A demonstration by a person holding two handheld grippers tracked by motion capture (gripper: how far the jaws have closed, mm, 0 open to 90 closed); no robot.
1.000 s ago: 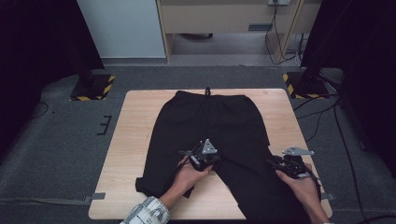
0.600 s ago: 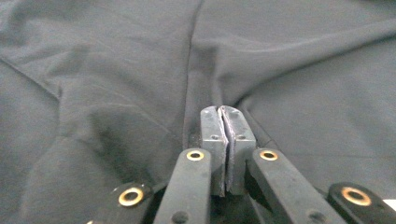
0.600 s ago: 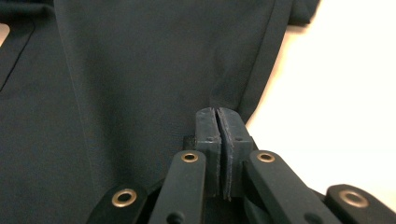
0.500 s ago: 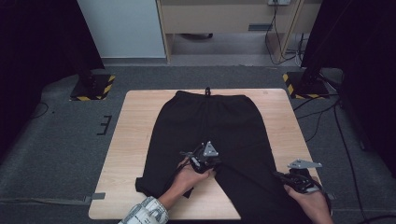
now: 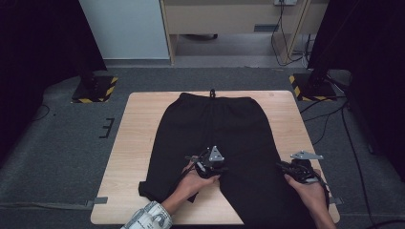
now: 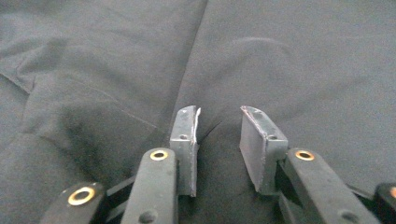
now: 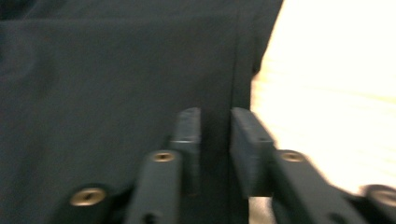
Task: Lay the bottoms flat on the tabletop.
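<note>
Table [image 5: 138,143]: light wood top, approx. square, set on grey floor. All positions below are ref. to the table.

Trousers [image 5: 215,129]: black, laid flat, roughly centred on the table. Long axis runs far edge to near edge. Waistband w/ drawstring [image 5: 212,93] points to the far edge; legs point to the near edge, toward the person. Left leg cuff [image 5: 150,190] lies near the near-left corner; right leg reaches the near edge.

Left gripper [image 5: 208,164]: over the crotch area, approx. mid-width of the table, nearer the near edge. In the left gripper view, the left gripper [image 6: 218,135] has jaws parted, a clear gap between the pads, pressed down onto the cloth at a seam; no fold seen pinched between them.

Right gripper [image 5: 293,169]: near the near-right corner, at the outer edge of the right leg. In the right gripper view (blurred), the right gripper [image 7: 215,135] has jaws set w/ a narrow gap straddling the side seam; whether the cloth is clamped cannot be told.
</note>
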